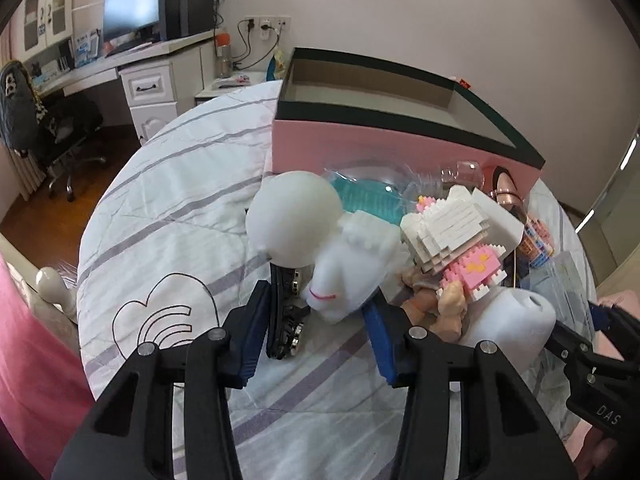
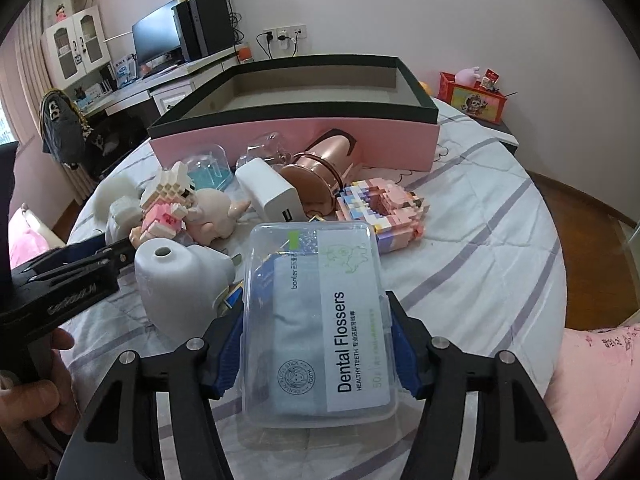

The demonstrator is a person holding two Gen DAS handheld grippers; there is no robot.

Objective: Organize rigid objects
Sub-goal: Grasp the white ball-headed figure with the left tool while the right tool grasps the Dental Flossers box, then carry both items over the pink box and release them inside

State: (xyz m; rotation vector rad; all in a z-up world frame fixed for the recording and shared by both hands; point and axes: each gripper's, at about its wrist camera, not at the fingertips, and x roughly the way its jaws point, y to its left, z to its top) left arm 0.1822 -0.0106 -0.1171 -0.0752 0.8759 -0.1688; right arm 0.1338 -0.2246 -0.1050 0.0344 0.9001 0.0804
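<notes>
Clear rectangular plastic box labelled "Dental Flossers" [image 2: 320, 320]: pinched by its long sides between the blue pads of the right tongs [image 2: 316, 354], on the striped white bedcover [image 2: 480, 248].

White block-built toy figure with a red stitched mouth [image 1: 352, 272]: between the blue pads [image 1: 256, 332] of the left tongs [image 1: 316, 336], which stand spread and clear of it; a black sole-like piece [image 1: 286, 312] lies just inside the left pad.

White round-headed figurine [image 1: 294, 218]: just ahead of the left tongs.

Open pink cardboard box with dark rim [image 2: 296, 136]: beyond both tongs, behind the toy pile.
</notes>
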